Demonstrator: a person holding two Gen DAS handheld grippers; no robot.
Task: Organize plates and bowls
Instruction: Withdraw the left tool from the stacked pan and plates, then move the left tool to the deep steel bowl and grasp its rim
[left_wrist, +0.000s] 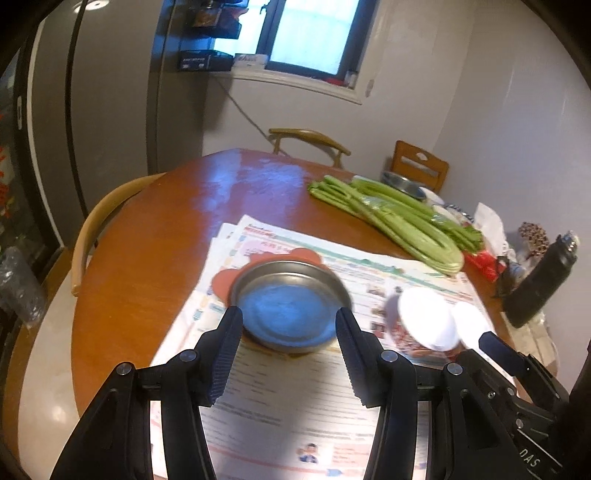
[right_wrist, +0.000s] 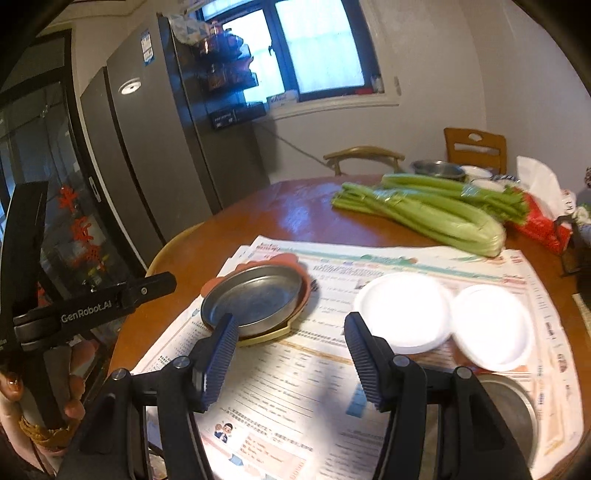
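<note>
A round metal dish (left_wrist: 291, 306) (right_wrist: 251, 299) rests on a red flower-shaped mat (left_wrist: 221, 284) over the newspaper. Right of it stand a white bowl with a red pattern (left_wrist: 421, 321) (right_wrist: 402, 310) and a small white dish (left_wrist: 471, 321) (right_wrist: 491, 328). Another metal plate (right_wrist: 513, 410) lies at the near right, partly hidden behind my right fingers. My left gripper (left_wrist: 288, 317) hangs open above the near rim of the metal dish, holding nothing. My right gripper (right_wrist: 291, 323) is open over the newspaper between the metal dish and the white bowl, also holding nothing.
Newspaper sheets (right_wrist: 295, 398) cover the near part of a round wooden table (left_wrist: 147, 236). Celery (left_wrist: 399, 218) lies further back, with a metal bowl (right_wrist: 437, 170) and small dishes behind it. A black bottle (left_wrist: 539, 280) stands at the right. Chairs (left_wrist: 96, 229) ring the table.
</note>
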